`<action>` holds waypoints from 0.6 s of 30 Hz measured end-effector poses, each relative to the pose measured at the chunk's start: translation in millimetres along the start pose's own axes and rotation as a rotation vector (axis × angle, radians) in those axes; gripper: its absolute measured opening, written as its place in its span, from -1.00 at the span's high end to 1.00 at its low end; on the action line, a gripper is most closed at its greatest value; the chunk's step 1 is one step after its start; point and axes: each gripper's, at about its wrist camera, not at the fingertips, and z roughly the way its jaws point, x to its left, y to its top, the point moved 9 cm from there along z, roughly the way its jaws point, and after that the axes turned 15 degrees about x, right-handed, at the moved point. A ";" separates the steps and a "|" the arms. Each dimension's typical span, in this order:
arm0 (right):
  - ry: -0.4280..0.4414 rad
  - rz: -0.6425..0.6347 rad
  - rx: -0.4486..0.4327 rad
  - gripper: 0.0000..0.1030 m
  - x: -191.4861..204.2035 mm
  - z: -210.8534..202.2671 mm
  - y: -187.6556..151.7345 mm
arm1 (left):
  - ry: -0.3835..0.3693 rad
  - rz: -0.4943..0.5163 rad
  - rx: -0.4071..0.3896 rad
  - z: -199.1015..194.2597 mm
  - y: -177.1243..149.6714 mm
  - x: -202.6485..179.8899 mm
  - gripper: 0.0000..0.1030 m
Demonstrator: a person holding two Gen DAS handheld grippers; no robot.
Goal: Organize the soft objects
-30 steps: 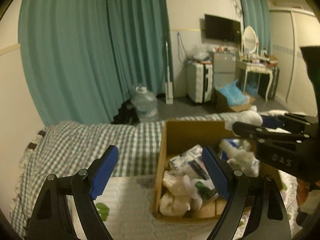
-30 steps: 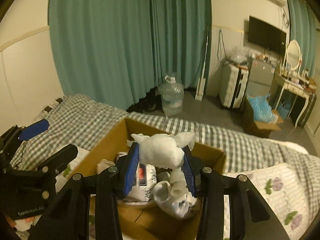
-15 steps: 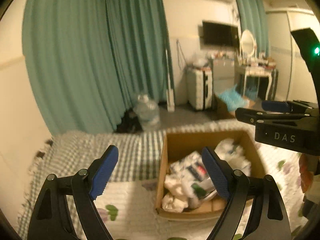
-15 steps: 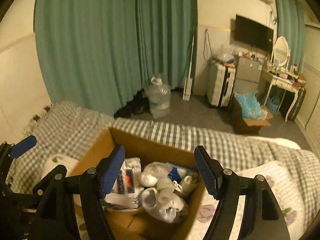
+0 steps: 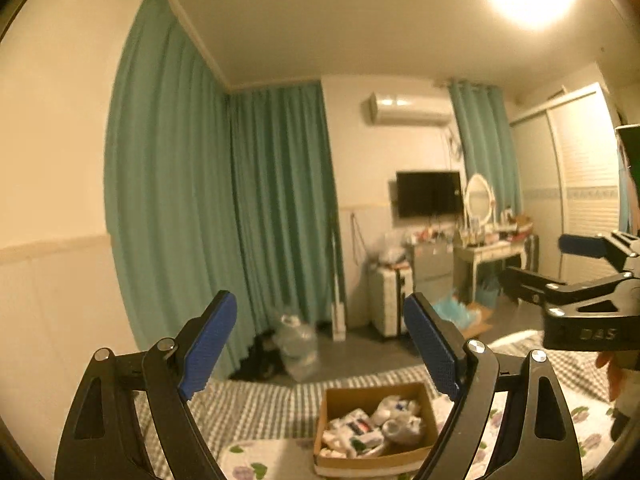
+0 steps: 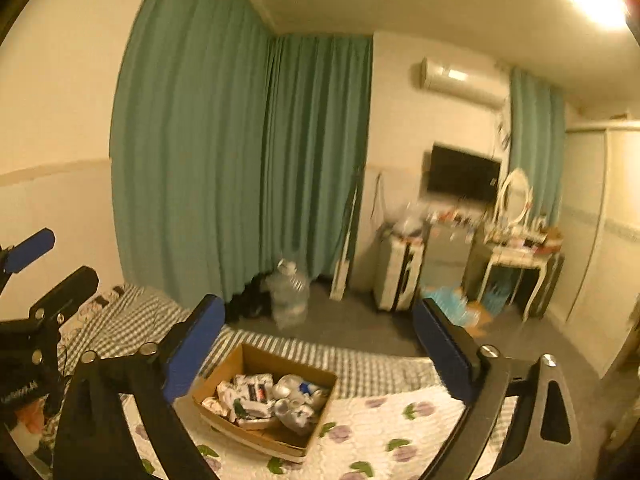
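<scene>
Right wrist view: both grippers point(image 6: 316, 342) point(image 5: 320, 340) spread, empty, above rectangular cardboard box point(image 6: 316, 426) of crumpled soft objects point(image 6: 294, 402).

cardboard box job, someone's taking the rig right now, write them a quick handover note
Left tongs: open, empty, raised high above the bed.
Right tongs: open, empty, also raised.
Cardboard box sits on the floral quilt, holding a pile of white soft items and small packets.
Done: the soft items in view are in the box.
Left: no loose soft items show on the visible bed; check out-of-frame areas before finishing.
</scene>
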 end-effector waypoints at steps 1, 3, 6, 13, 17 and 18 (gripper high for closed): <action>-0.003 -0.002 -0.022 -0.98 -1.5 -17.5 0.9 | 0.004 0.002 -0.009 -6.2 1.1 -0.4 -0.68; 0.001 0.001 -0.046 -0.98 -3.0 -38.8 -1.1 | 0.009 -0.001 -0.024 -16.6 -0.4 0.4 -0.68; -0.003 0.009 -0.074 -0.99 -5.1 -58.6 -10.1 | -0.004 -0.012 -0.036 -24.6 -9.2 0.5 -0.68; 0.005 0.071 -0.065 -0.99 -0.5 -46.9 -75.1 | -0.029 -0.043 0.022 -2.7 -57.4 -3.6 -0.69; 0.050 0.130 -0.010 -0.99 4.3 -9.7 -123.6 | 0.010 -0.024 0.072 32.0 -95.1 -8.7 -0.69; 0.056 0.140 -0.004 -0.99 5.4 -0.4 -133.8 | 0.009 -0.020 0.084 37.2 -105.4 -12.8 -0.69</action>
